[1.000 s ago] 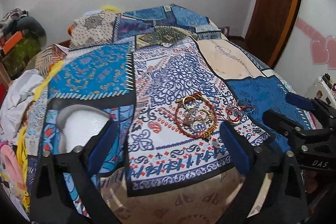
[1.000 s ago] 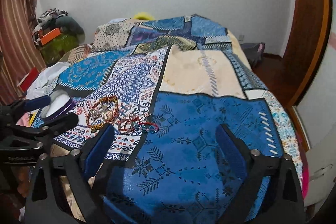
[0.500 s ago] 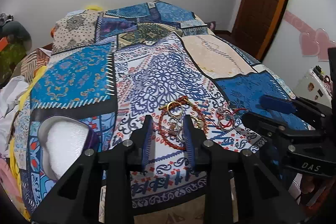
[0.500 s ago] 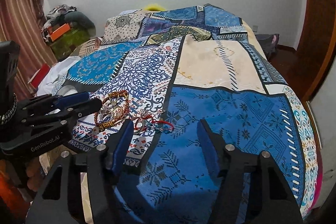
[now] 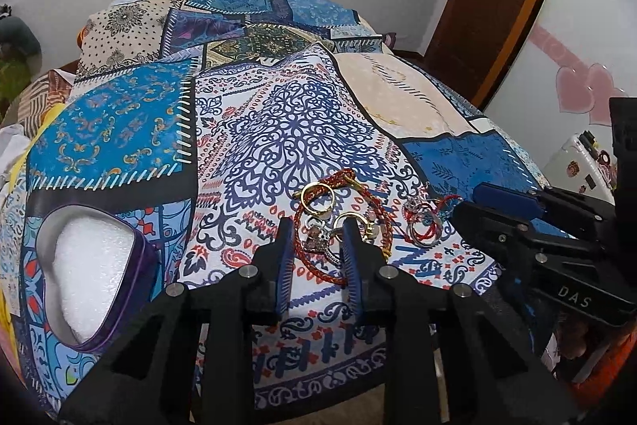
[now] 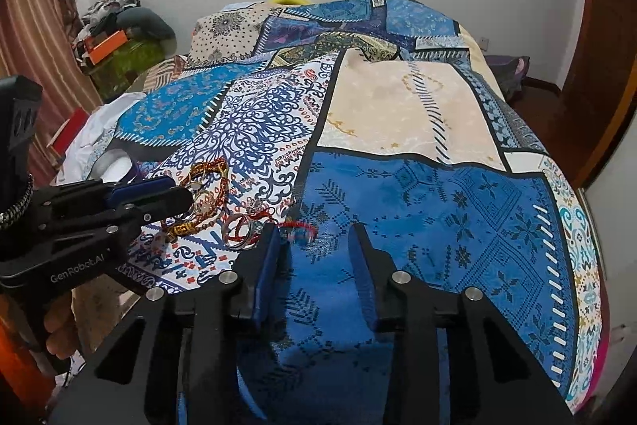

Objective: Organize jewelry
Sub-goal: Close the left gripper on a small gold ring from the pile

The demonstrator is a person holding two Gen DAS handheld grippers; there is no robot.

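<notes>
Jewelry pile (image 5: 342, 222) sits on the patterned bedspread (image 5: 278, 130) beside the heart-shaped box (image 5: 87, 273). Your left gripper (image 5: 318, 226) has narrowed from wide open and straddles the rings, pinch unclear. Your right gripper (image 6: 314, 230) has been closing on nothing.

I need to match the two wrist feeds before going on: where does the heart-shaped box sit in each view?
Left wrist: the heart-shaped box lies at lower left, open, with white padding, left of the left gripper.
Right wrist: only a sliver of it shows at middle left, behind the left gripper's arm.
Shared landmark: the red braided bracelet on the white and blue patterned patch.
</notes>
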